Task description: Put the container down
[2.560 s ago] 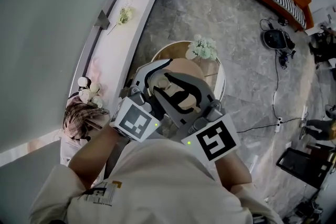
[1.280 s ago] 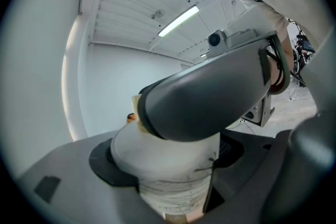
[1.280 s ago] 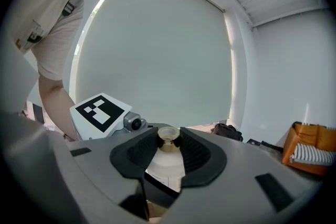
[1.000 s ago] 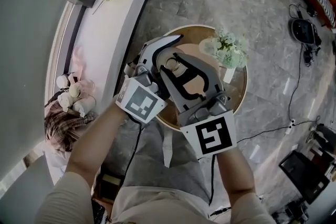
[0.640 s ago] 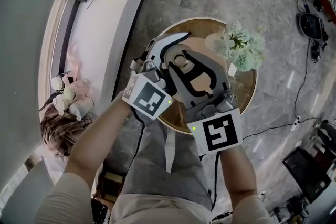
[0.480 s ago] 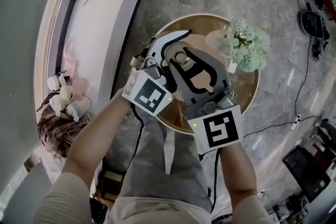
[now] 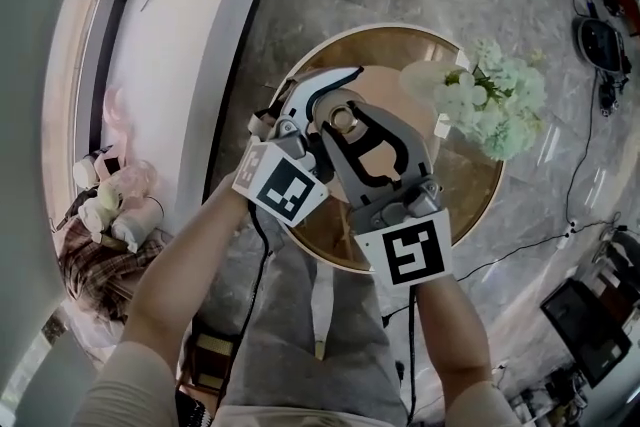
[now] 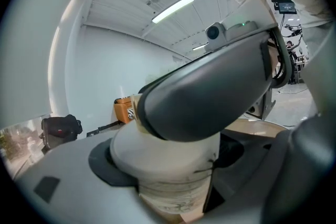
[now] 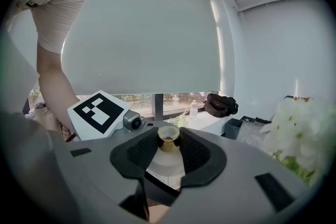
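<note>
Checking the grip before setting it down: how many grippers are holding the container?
2. The left gripper clamps the container's white body; the right gripper closes on its gold-capped neck. Both are over the round table.

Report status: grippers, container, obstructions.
Left gripper shut on container body, right gripper on its gold neck. Container over round table; touchdown unclear. Flowers to the right, apart.

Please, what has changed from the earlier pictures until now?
The left claw and the right claw brought the small white gold-capped container lower, toward the round wooden table, which now fills more of the head view. Nothing was let go: both claws stay shut on it. The white flowers stay on the table.
</note>
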Available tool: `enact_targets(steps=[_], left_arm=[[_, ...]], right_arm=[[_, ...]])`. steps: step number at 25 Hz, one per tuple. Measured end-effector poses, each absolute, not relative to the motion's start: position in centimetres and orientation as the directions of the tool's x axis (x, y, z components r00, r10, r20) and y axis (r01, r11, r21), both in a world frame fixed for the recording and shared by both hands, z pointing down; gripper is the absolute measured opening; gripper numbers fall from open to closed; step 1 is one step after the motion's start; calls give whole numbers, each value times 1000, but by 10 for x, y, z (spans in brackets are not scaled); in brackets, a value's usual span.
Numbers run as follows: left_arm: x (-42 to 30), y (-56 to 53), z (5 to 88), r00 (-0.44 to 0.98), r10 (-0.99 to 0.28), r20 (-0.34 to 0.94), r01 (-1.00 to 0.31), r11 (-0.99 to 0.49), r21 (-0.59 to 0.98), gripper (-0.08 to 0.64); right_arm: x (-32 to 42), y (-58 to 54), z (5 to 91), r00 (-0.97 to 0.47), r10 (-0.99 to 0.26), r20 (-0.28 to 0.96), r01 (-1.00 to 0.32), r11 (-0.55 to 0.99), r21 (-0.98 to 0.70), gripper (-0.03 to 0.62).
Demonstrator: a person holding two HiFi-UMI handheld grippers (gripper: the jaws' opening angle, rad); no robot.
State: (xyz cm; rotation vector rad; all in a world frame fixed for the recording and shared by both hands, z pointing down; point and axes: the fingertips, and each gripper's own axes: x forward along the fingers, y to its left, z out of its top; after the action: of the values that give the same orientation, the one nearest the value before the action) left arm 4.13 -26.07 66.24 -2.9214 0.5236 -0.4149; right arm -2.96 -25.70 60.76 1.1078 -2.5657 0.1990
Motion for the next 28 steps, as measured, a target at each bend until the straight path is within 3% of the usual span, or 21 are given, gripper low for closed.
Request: enact_targets(steps=[14, 28], left_arm=[[45, -256, 743, 865, -316, 389, -300, -948, -104, 376], [42, -257, 795, 790, -288, 541, -290, -953, -84, 376]], right_arm=[[-24, -262, 676, -644, -657, 391, -728, 684, -49, 130], [-25, -264, 719, -634, -630, 449, -695, 719, 27, 130]])
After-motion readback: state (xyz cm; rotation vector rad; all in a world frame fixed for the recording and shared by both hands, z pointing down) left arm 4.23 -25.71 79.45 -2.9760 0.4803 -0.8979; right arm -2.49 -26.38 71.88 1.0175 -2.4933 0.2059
